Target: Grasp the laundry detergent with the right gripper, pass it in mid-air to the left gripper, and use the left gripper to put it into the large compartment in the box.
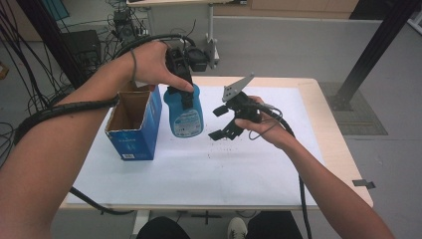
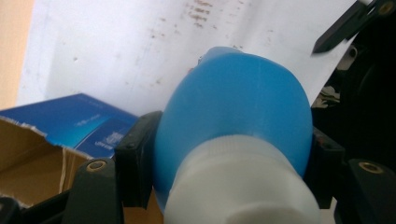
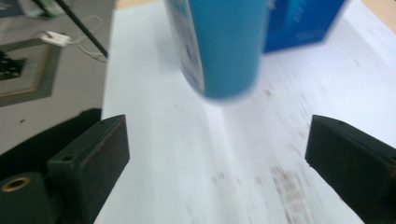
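A blue bottle [image 1: 186, 117] with a white cap [image 2: 238, 184] stands upright beside the open box, and my left gripper [image 1: 181, 87] comes down from above, shut on its shoulder just below the cap. In the left gripper view the black pads [image 2: 137, 154] press on both sides of the blue bottle [image 2: 233, 107]. My right gripper [image 1: 222, 123] is just right of the bottle, open and with nothing in it. In the right gripper view the gripper [image 3: 219, 154] has its jaws wide apart, and the bottle's [image 3: 224, 42] base is ahead of them, seemingly just off the sheet.
An open blue cardboard box [image 1: 134, 124] stands left of the bottle. A white sheet [image 1: 199, 169] with small dark specks covers the wooden table [image 1: 343, 149]. Cables and a black frame post [image 1: 370, 55] are on the floor beyond the table.
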`<state>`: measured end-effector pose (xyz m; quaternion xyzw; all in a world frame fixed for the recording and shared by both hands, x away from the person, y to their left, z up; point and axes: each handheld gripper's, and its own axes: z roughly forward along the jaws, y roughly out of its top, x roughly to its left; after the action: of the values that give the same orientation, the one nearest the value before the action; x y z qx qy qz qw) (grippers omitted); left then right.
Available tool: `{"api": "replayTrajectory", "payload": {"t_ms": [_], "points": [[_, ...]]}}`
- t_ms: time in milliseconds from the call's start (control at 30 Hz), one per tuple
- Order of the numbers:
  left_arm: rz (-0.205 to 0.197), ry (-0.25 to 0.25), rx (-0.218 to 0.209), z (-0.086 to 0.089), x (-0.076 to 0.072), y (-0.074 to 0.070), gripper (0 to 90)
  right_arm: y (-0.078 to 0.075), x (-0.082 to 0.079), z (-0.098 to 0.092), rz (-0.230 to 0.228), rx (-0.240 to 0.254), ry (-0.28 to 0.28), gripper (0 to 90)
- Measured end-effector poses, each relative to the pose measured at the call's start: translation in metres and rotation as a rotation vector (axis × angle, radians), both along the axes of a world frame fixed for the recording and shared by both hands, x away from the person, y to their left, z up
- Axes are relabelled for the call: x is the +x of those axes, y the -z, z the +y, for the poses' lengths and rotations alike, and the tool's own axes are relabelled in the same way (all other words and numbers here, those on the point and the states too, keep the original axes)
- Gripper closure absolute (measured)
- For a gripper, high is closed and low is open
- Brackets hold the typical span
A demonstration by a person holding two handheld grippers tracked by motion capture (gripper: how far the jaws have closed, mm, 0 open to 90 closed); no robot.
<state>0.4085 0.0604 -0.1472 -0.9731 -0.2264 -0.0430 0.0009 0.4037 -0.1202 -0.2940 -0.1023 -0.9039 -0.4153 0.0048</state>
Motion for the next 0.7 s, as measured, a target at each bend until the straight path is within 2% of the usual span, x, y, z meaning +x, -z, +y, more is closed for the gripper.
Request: {"api": "replayTrajectory", "payload": {"t_ms": [33, 67, 100, 167, 200, 233, 267, 300, 333, 433, 467, 500, 533, 567, 600, 633, 667, 700], "points": [[0.000, 0.000, 0.000, 0.000, 0.000, 0.000, 35.0, -0.001, 0.000, -0.005, 0.006, -0.011, 0.026, 5.0], [0.000, -0.049, -0.009, 0.003, 0.002, -0.007, 35.0, -0.002, 0.001, -0.011, 0.012, -0.022, 0.046, 4.4], [0.000, -0.049, -0.009, 0.003, 0.002, -0.007, 34.9, -0.002, 0.001, -0.011, 0.012, -0.022, 0.046, 4.4], [-0.002, -0.089, -0.013, 0.006, 0.004, -0.013, 35.0, -0.004, 0.003, -0.026, 0.027, -0.060, 0.095, 4.3], [-0.006, -0.130, -0.014, 0.008, 0.006, -0.020, 34.9, -0.005, 0.004, -0.033, 0.031, -0.092, 0.120, 4.2], [-0.006, -0.130, -0.014, 0.008, 0.006, -0.020, 34.9, -0.005, 0.004, -0.033, 0.031, -0.092, 0.120, 4.2], [-0.018, -0.172, -0.013, 0.011, 0.008, -0.028, 34.9, -0.006, 0.007, -0.046, 0.038, -0.142, 0.153, 4.2], [-0.025, -0.198, -0.016, 0.013, 0.009, -0.032, 34.9, -0.007, 0.007, -0.052, 0.039, -0.158, 0.167, 4.2], [-0.025, -0.198, -0.016, 0.013, 0.009, -0.032, 34.9, -0.007, 0.007, -0.052, 0.039, -0.158, 0.167, 4.2], [-0.056, -0.320, -0.026, 0.024, 0.015, -0.052, 34.9, -0.008, 0.010, -0.074, 0.058, -0.199, 0.225, 4.2], [-0.056, -0.320, -0.026, 0.024, 0.015, -0.052, 34.9, -0.008, 0.010, -0.074, 0.058, -0.199, 0.225, 4.2], [-0.059, -0.343, -0.031, 0.026, 0.016, -0.055, 34.9, -0.009, 0.010, -0.079, 0.063, -0.212, 0.244, 4.2], [-0.067, -0.422, -0.051, 0.031, 0.019, -0.065, 34.9, -0.010, 0.011, -0.087, 0.069, -0.237, 0.267, 4.2], [-0.074, -0.471, -0.068, 0.034, 0.021, -0.070, 34.9, -0.012, 0.011, -0.091, 0.067, -0.247, 0.275, 4.2], [-0.074, -0.471, -0.068, 0.034, 0.021, -0.070, 34.9, -0.012, 0.011, -0.091, 0.067, -0.247, 0.275, 4.2], [-0.085, -0.513, -0.083, 0.037, 0.022, -0.076, 34.9, -0.015, 0.011, -0.097, 0.074, -0.255, 0.288, 4.3], [-0.106, -0.585, -0.104, 0.043, 0.024, -0.086, 34.9, -0.017, 0.011, -0.100, 0.074, -0.261, 0.295, 4.4], [-0.106, -0.585, -0.104, 0.043, 0.024, -0.086, 35.0, -0.017, 0.011, -0.100, 0.074, -0.261, 0.295, 4.4]]}}
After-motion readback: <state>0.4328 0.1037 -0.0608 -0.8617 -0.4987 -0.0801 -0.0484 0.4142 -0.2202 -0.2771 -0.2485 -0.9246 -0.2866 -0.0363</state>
